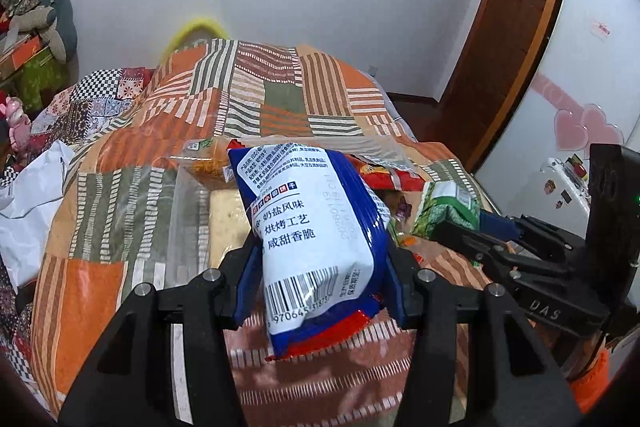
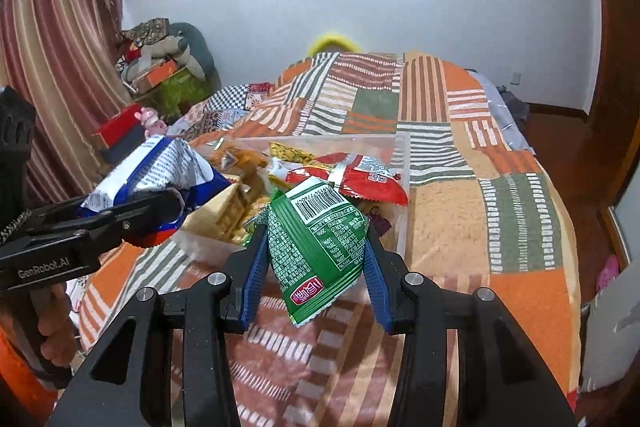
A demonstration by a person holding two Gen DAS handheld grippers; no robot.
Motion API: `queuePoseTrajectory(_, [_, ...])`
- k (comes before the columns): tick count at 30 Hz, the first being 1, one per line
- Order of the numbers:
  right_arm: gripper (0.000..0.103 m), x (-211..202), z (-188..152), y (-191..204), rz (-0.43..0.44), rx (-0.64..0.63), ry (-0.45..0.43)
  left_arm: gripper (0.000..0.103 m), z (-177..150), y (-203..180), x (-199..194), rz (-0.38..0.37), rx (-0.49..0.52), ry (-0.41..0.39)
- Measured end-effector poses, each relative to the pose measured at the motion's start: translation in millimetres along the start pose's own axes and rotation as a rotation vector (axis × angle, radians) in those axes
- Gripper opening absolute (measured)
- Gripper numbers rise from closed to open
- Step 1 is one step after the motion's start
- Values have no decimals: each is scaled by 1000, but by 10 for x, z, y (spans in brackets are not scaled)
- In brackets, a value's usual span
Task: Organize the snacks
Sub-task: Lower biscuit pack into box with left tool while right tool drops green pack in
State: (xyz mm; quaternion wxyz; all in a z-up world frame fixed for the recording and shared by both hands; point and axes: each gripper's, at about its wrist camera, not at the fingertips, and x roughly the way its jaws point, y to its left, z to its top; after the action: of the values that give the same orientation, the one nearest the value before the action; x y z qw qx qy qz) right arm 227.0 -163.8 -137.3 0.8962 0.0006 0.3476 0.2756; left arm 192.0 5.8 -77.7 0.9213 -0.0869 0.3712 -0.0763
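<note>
My left gripper [image 1: 320, 247] is shut on a blue and white cracker packet [image 1: 316, 227], held above the near left part of a clear plastic bin [image 1: 188, 195]. The same packet shows at the left of the right wrist view [image 2: 152, 175]. My right gripper [image 2: 316, 239] is shut on a small green snack packet [image 2: 320, 247], held above the bin's near edge [image 2: 402, 227]. The green packet also shows at the right of the left wrist view [image 1: 444, 207]. The bin holds several snacks, among them a red packet [image 2: 372, 183] and a pale cracker pack [image 2: 224, 211].
The bin sits on a bed with an orange, green and white patchwork cover [image 2: 460, 155]. A white bag [image 1: 28, 195] lies at the bed's left. Boxes and soft toys [image 2: 160, 67] are piled by the curtain. A white fridge [image 1: 568, 179] stands at the right.
</note>
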Motion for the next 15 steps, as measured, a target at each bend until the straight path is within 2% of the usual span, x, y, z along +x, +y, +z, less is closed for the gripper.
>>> queuePoseTrajectory(5, [41,231,21,-13,15,-4,57,52,60,-3,263,14,-2,27])
queuePoseTrajectory(9, [42,274,55,-28,5,-2,52,52,82,12,452,32,-3,45])
queuePoseTrajectory(15, [49,286,55,-92,-38,-5,53,54,60,38,632,51,-7,79])
